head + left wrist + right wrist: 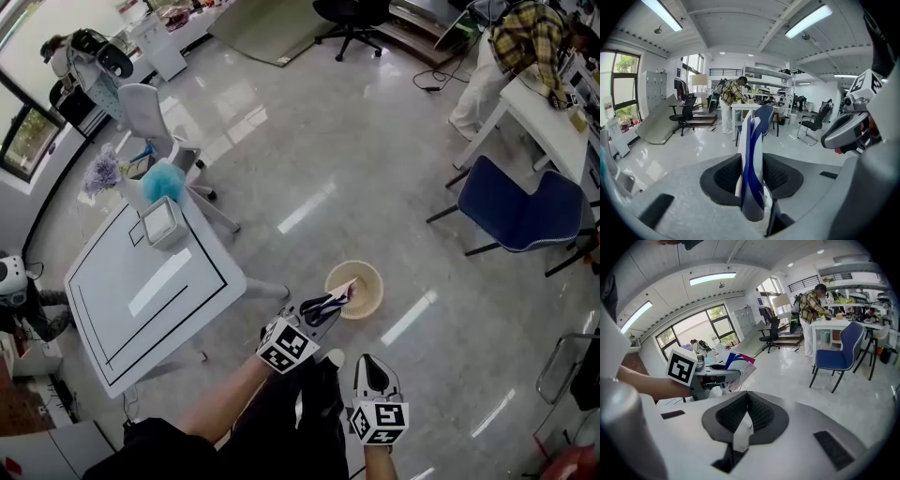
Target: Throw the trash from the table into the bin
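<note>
An office-lab: white desks (551, 131), swivel chairs (351, 17), shelves (765, 73) of equipment.

Left tongs (330, 306) holding wrapper (343, 291) above beige bin (374, 275), white table (112, 309) left

No text, label, brand or number can be read anywhere.

Wrapper (751, 164): white with sweeping dark-blue bands; a pink edge, perhaps, in the right gripper view. Scrap (740, 434): plain white. Bin (375, 281): pale tan. Table (112, 309): white, thin black outline. Fluffy tuft (167, 180): teal. Flowers (101, 173): lilac. Chair (525, 211): navy seat, black legs. Shirt (525, 33): yellow-and-dark plaid. Floor (309, 169): light grey. Both the left gripper (339, 300) and right gripper (374, 362): grey-white shells, black pads (726, 176), black-and-white square-marker cubes.
</note>
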Demonstrator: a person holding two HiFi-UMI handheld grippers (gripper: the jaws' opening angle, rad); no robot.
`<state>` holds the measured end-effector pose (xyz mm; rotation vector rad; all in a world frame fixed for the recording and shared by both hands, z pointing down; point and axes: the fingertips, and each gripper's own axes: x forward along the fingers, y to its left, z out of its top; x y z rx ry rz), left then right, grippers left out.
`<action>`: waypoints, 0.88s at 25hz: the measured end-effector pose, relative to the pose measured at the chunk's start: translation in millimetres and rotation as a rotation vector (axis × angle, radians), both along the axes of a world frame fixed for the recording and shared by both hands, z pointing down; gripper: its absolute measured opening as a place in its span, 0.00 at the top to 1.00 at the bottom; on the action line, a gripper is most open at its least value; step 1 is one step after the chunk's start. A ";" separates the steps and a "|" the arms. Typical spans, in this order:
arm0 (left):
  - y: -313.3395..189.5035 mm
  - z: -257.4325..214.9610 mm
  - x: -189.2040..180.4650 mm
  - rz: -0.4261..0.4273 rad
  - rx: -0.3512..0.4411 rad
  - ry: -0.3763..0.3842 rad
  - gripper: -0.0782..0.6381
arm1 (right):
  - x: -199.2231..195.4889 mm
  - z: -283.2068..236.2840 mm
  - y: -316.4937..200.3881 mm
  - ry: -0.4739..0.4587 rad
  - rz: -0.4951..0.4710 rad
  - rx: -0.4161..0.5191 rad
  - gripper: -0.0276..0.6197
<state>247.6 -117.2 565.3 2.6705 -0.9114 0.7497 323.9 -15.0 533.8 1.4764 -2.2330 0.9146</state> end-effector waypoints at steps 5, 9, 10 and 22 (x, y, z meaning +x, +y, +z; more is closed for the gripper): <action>-10.0 43.4 0.0 0.004 -0.032 0.002 0.71 | -7.7 29.8 2.4 -0.009 0.014 -0.029 0.94; -10.6 78.5 6.1 0.021 -0.070 0.009 0.71 | -7.5 57.4 4.8 -0.022 0.052 -0.059 0.94; -10.1 87.1 8.4 0.027 -0.080 0.009 0.71 | -6.2 64.8 4.5 -0.024 0.065 -0.066 0.94; -28.1 199.7 30.7 0.085 -0.108 0.036 0.71 | -9.7 139.0 -24.3 0.001 0.115 -0.080 0.94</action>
